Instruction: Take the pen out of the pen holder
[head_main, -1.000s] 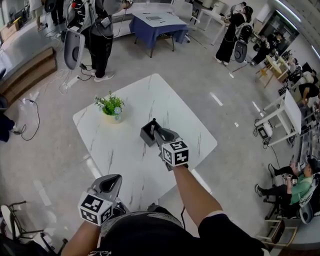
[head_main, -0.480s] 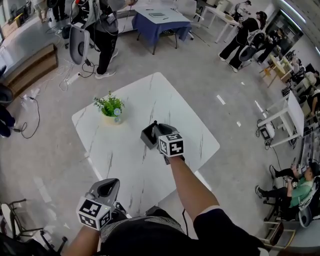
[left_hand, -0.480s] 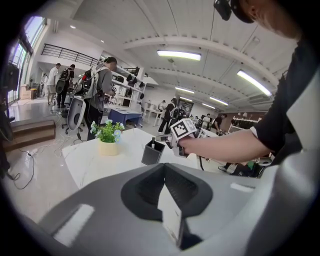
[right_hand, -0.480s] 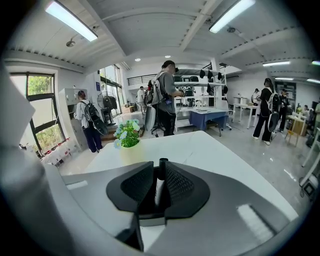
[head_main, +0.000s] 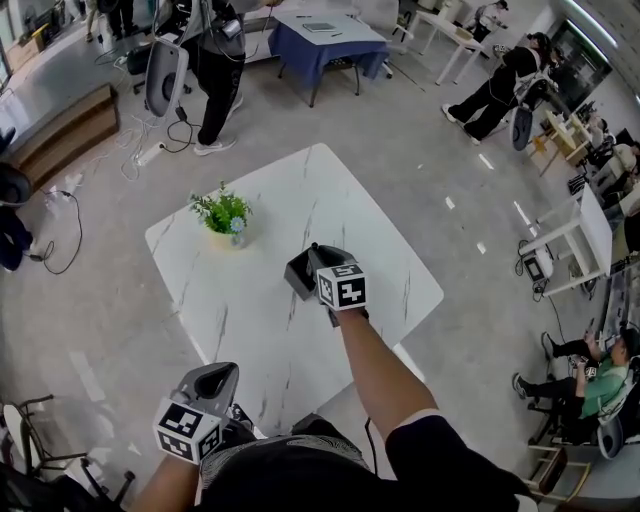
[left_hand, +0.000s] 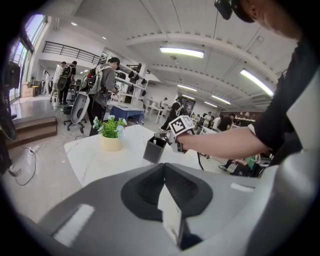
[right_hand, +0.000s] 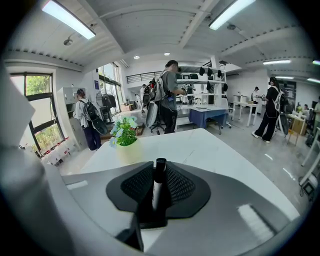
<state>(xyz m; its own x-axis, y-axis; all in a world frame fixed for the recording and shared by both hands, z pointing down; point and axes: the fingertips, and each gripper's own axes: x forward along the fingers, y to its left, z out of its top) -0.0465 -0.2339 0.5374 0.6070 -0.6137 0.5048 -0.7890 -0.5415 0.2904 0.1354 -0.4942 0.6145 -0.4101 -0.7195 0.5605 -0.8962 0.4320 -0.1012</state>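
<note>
A dark square pen holder (head_main: 298, 278) stands near the middle of the white marble table (head_main: 340, 200). In it stands a black pen (right_hand: 158, 182), upright, its cap pointing up. My right gripper (head_main: 318, 258) sits directly over the holder, and in the right gripper view its jaws (right_hand: 159, 189) are shut on the pen's shaft, with the holder's dark opening (right_hand: 150, 217) right below. The left gripper view shows the holder (left_hand: 152, 150) and my right hand from the side. My left gripper (head_main: 222, 370) hangs off the table's near edge, jaws together with nothing in them (left_hand: 167, 182).
A small potted plant (head_main: 222, 215) stands on the table's left part, a short way from the holder. Several people, office chairs and a blue-covered table (head_main: 325, 40) stand farther off on the floor around the marble table.
My right gripper has moved slightly forward and settled over the holder onto the pen. The left gripper has stayed low at the near edge.
</note>
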